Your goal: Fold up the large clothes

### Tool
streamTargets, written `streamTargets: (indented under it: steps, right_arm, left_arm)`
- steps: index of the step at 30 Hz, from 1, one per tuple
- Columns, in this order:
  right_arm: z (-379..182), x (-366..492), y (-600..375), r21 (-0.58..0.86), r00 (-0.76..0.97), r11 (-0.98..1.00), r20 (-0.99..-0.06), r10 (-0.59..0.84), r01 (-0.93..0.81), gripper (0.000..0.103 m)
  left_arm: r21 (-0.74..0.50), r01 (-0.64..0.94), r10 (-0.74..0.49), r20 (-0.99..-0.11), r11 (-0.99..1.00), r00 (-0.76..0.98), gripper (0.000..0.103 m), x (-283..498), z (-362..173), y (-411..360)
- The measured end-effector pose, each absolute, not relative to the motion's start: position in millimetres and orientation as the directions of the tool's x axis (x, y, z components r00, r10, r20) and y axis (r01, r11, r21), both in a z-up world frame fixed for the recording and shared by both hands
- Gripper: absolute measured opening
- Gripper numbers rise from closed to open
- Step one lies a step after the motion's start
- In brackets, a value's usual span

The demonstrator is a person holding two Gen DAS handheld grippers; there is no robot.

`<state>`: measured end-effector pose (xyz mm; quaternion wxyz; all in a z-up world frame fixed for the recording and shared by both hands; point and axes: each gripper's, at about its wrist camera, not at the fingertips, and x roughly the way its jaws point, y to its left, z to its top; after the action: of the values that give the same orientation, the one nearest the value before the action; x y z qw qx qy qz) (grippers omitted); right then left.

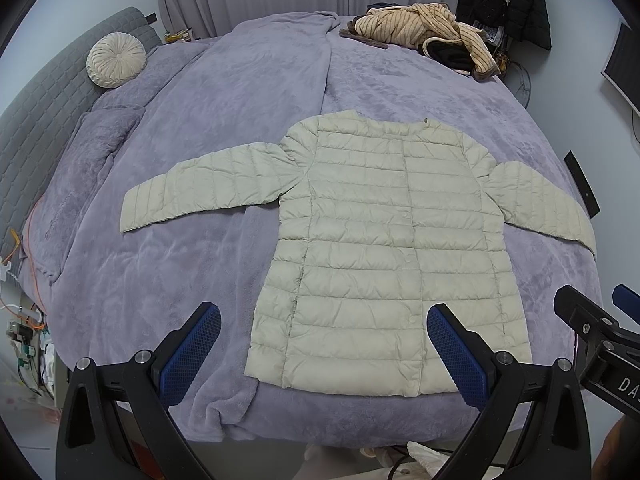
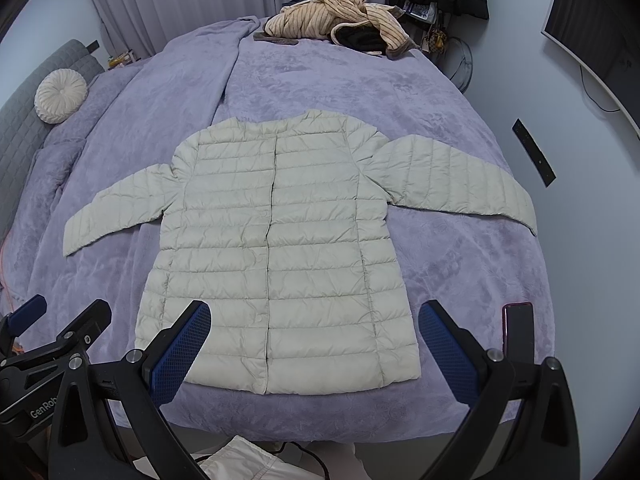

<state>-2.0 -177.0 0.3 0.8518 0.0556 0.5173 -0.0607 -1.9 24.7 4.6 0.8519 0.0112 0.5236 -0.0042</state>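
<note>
A pale cream quilted puffer jacket (image 1: 384, 240) lies flat and face up on the purple bed cover (image 1: 200, 272), buttoned, both sleeves spread out sideways. It also shows in the right wrist view (image 2: 276, 248). My left gripper (image 1: 324, 352) is open and empty, hovering above the jacket's hem near the bed's front edge. My right gripper (image 2: 314, 352) is open and empty, also above the hem. The right gripper shows at the right edge of the left wrist view (image 1: 600, 332).
A heap of striped beige clothes (image 1: 424, 36) lies at the bed's far end. A round cream cushion (image 1: 116, 62) sits by the grey headboard (image 1: 36, 120) at left. A phone (image 2: 518, 332) lies on the cover near the right gripper. Dark coats (image 1: 504, 0) hang behind.
</note>
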Motion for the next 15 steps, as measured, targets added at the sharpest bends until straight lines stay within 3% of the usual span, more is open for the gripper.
streamTargets:
  steps: [15]
  right_arm:
    - [1.3, -0.3, -176.4, 0.037, 0.452, 0.986, -0.891, -0.04, 0.161, 0.103]
  left_arm:
    - [0.015, 0.018, 0.005, -0.893, 1.0, 0.45, 0.103, -2.9, 3.1, 28.2]
